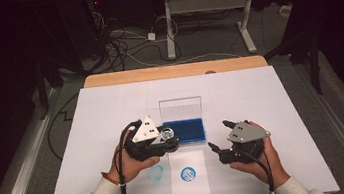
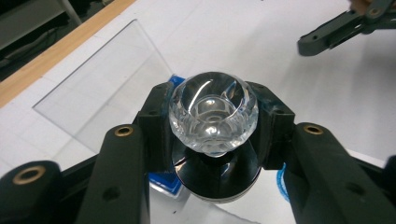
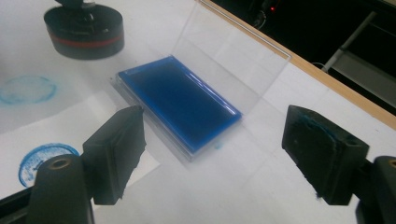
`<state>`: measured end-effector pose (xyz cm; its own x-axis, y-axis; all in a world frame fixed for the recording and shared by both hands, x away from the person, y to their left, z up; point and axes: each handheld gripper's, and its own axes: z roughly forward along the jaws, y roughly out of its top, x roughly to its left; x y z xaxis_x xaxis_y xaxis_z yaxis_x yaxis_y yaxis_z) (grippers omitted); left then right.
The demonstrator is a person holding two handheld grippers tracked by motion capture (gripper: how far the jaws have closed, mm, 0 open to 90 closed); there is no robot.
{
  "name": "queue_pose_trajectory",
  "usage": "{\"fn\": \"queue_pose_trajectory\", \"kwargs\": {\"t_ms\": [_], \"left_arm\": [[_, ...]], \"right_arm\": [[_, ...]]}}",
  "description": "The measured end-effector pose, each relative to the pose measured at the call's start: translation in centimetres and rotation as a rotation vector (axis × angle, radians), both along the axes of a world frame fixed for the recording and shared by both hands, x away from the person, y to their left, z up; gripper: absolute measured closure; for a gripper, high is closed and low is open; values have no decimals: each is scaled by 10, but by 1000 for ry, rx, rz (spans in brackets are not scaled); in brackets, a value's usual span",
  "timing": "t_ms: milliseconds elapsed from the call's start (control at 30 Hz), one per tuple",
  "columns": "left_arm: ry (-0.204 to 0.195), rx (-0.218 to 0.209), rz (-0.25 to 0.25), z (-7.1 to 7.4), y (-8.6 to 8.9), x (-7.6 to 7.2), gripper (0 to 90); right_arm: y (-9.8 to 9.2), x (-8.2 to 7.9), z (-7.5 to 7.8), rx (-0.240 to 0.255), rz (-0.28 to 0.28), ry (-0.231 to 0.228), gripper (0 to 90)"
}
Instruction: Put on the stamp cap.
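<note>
From my remote seat, the ink pad [image 1: 184, 130] sits mid-tabletop [image 1: 270, 94] with its clear lid [image 1: 180, 109] standing upright along the far edge, walling off any approach from 12 o'clock. My left gripper [image 1: 168, 142], clamped on the round stamp [image 2: 213, 114], crowds the pad's 9 o'clock corner, so that side is blocked. My right gripper [image 1: 219, 136] hangs with jaws spread at the pad's 4 o'clock, a bare lane between it and the pad. The paper sheet [image 1: 189, 175] at 6 o'clock lies flat and hinders nothing. Toward 3 o'clock and 9 o'clock the white tabletop runs open to its edges.
</note>
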<state>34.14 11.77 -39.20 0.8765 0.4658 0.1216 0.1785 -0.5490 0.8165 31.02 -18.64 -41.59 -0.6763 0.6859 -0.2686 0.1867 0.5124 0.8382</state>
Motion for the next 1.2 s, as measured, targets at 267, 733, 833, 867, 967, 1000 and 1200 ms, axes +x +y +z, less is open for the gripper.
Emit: {"fn": "queue_pose_trajectory", "kwargs": {"t_ms": [267, 733, 833, 867, 967, 1000, 1200], "left_arm": [[-25, 17, 10, 4, 4, -1, 545], [-39, -3, 41, 13, 16, 1, 545], [-35, -7, 44, 13, 18, 2, 544], [-34, -5, 43, 13, 18, 2, 544], [-37, -6, 50, 14, 20, 4, 545], [-38, -7, 54, 14, 21, 4, 544], [-50, -9, 81, 19, 28, 5, 545]], "right_arm": [[-21, -7, -1, 25, -36, -12, 212], [-54, -22, -13, 5, -102, -7, 213], [-60, -24, -15, -2, -115, -5, 211], [-62, -24, -16, 1, -120, -5, 211], [-67, -26, -18, -1, -132, -1, 209], [-68, -26, -19, 0, -133, 2, 208], [-72, -28, -23, -5, -141, 14, 205]]}}
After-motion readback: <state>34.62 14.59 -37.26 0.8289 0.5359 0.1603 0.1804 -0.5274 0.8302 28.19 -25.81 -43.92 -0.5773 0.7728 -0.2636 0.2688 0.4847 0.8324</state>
